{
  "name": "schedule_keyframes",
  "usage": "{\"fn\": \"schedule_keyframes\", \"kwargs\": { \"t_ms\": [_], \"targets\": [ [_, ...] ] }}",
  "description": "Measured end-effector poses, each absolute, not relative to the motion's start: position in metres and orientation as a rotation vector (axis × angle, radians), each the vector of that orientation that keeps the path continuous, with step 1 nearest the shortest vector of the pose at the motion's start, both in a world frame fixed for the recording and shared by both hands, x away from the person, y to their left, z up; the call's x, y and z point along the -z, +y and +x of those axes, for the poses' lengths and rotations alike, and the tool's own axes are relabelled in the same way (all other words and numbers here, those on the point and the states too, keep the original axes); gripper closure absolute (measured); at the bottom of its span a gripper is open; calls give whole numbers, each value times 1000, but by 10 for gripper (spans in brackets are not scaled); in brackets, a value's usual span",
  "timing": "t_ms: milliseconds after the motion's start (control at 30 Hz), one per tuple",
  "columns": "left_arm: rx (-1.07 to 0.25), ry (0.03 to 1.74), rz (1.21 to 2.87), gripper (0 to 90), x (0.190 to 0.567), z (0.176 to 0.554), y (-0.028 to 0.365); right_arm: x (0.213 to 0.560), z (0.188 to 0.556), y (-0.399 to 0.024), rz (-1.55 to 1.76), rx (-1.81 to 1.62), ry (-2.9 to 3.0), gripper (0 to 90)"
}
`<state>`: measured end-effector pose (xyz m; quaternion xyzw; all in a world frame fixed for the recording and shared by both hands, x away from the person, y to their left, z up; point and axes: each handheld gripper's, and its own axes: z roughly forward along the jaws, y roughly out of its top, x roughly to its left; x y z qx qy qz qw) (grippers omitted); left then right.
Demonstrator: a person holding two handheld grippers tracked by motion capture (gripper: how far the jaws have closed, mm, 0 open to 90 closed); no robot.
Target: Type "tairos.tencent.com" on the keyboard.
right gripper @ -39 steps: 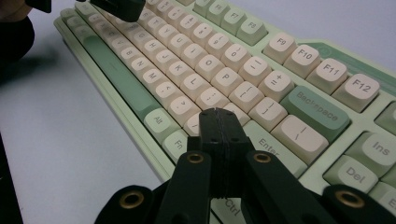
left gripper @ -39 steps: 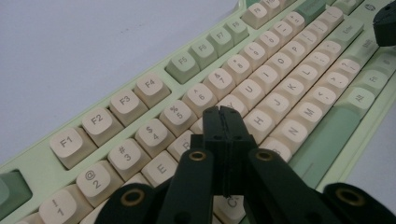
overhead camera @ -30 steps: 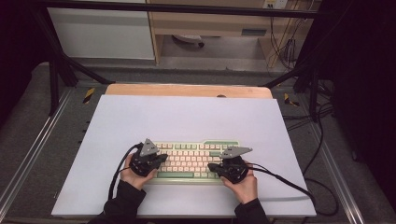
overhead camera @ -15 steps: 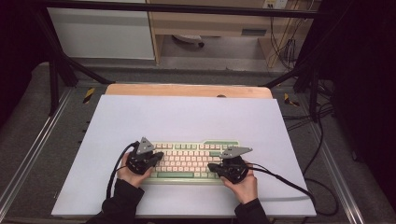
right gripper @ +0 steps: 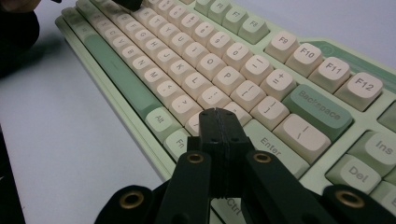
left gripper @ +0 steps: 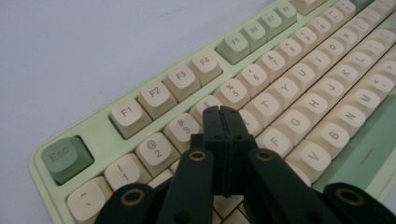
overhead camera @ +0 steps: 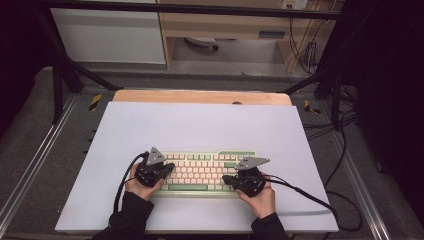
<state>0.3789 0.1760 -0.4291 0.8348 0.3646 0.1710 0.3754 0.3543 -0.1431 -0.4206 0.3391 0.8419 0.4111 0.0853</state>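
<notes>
Table (overhead camera: 200, 125) with a white top holds the green keyboard (overhead camera: 205, 172) near the person, and the left gripper (left gripper: 223, 122) and right gripper (right gripper: 219, 122), both pinched tight with nothing inside, hover over keys, probably ready to press one next.

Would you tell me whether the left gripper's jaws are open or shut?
Shut: the left gripper has its two black pads pressed together, with nothing between them, above the keyboard.
</notes>
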Motion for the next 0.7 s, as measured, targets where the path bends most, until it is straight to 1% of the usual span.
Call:
{"fn": "schedule_keyframes", "kwargs": {
  "t_ms": [267, 700],
  "targets": [
    [-432, 928, 2128, 900, 426, 376, 177, 420, 354, -143, 1007, -1232, 2510, 900],
    [-407, 927, 2108, 900, 422, 360, 186, 418, 353, -143, 1015, -1264, 2495, 900]
  ]
}}
